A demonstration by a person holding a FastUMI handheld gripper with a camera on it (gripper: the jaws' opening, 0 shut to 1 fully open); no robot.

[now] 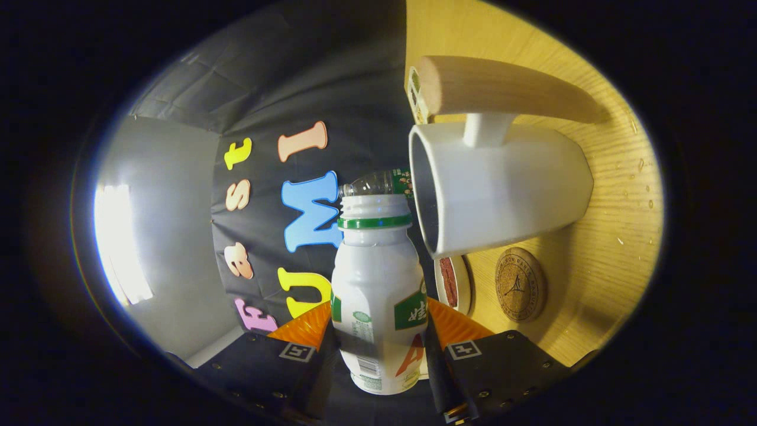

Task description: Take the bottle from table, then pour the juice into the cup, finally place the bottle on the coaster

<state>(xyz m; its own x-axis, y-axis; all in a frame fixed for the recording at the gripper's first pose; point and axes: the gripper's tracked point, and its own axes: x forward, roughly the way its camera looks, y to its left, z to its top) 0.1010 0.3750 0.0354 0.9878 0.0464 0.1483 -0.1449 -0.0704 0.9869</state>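
You have one white plastic bottle with a green neck ring and green label (378,296), one white cup with a long wooden handle (497,189), one round cork coaster with a dark printed emblem (520,284), and one small round white dish with something dark red in it (454,283). A second bottle, clear plastic with a green label (378,182), shows beyond the white one, just beside the cup's rim.

Your gripper (379,349) is closed to the bottle's width: the fingers press on its lower body from either side, so the bottle is clamped between them. No cap is on the threaded mouth.

The camera is rolled, so the wooden table (591,278) stands like a wall beside the cup. The bottle's long axis runs straight ahead along the fingers, mouth pointing away from you, roughly level with the table surface rather than upright on it. Its mouth sits just beside the cup's open rim, near it but not over the opening as far as you can tell. The coaster lies flat on the table near the cup, with the dish just beside it.
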